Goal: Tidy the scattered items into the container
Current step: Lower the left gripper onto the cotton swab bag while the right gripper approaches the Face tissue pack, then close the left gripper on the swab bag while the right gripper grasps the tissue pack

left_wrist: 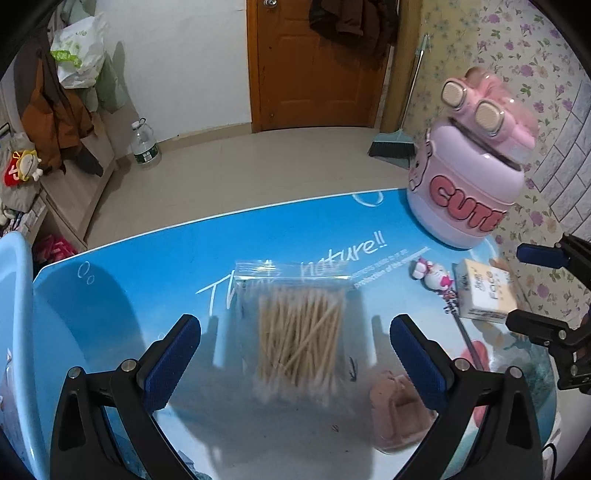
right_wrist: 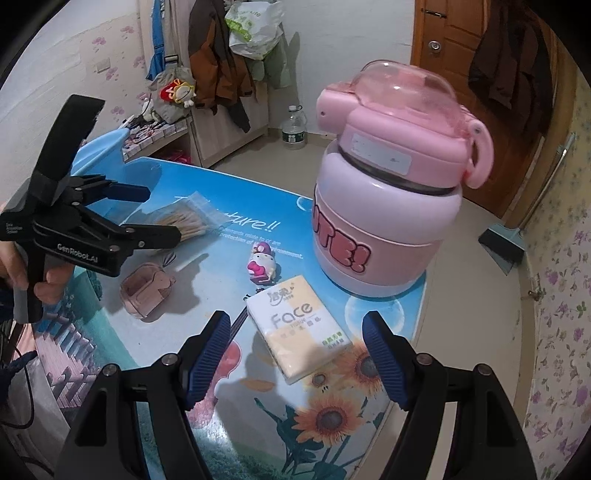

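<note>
Left gripper [left_wrist: 295,363] spread wide above clear zip bag of wooden cotton swabs [left_wrist: 295,332] flat on blue printed tabletop [left_wrist: 155,266], sticks running along the approach; right gripper [right_wrist: 297,363] likewise spread, over yellow-white tissue pack [right_wrist: 299,332].

Swab bag [left_wrist: 301,325] left of tissue pack [right_wrist: 299,332], bottle [right_wrist: 388,206] behind on table [right_wrist: 258,424]

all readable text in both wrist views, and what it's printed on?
"CUTE" on the pink jug; the right wrist view shows "UTE!".
"Face" on the tissue pack; its smaller characters are too small to read.
"nature!!" on the tabletop print; the fine lines beneath are blurred.
"GenRobot.AI" on the left gripper; the small label on its body is unreadable.
Green lettering on the hanging plastic bag: only partly visible, not readable.
</note>
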{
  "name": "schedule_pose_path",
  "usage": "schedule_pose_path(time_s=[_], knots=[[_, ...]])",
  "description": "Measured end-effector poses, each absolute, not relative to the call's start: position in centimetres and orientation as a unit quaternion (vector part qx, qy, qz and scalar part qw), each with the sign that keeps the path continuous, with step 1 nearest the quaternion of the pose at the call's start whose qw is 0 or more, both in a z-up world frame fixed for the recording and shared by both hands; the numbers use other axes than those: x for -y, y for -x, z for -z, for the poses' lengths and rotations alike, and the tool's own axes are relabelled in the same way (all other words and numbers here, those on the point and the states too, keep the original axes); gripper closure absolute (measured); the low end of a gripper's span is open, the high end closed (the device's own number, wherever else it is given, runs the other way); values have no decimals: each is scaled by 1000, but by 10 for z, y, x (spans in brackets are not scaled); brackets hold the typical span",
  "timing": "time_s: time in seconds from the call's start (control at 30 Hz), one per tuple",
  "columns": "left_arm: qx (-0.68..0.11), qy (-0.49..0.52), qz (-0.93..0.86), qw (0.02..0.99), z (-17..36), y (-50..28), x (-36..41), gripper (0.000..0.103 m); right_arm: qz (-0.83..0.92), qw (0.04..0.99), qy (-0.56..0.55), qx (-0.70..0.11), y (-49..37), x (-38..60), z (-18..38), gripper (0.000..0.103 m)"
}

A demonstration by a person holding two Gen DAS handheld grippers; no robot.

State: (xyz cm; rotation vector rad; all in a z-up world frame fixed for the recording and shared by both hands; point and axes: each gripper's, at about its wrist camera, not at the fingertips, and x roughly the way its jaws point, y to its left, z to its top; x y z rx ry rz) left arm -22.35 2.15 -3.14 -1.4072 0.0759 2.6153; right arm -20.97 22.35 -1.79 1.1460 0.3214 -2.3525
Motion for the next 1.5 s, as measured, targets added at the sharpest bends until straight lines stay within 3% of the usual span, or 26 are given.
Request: schedule_pose_path(time_s=[0.4,0.57,1.03,1.1,1.27,1.43,1.5], knots=[[-31,481,-871,94,43,235,-21,2,854,265,-431,-125,222,-214,32,27],[-31,493,-865,94,50,240,-21,16,853,266,-433,-118,226,-214,36,27],[-42,474,-875,91,53,242,-19,18,845,270,-449,-105,230,-217,46,27],[-42,472,-876,91,53,242,-18,20,844,272,-451,-104,230,-216,48,27],[-40,469,-878,91,50,242,-14,38,844,275,-449,-104,229,-218,51,27],[-36,464,-880,90,50,239,-9,46,846,280,-443,-100,226,-218,52,28],[-36,462,-882,91,50,237,-9,48,849,277,-438,-105,223,-218,52,32]])
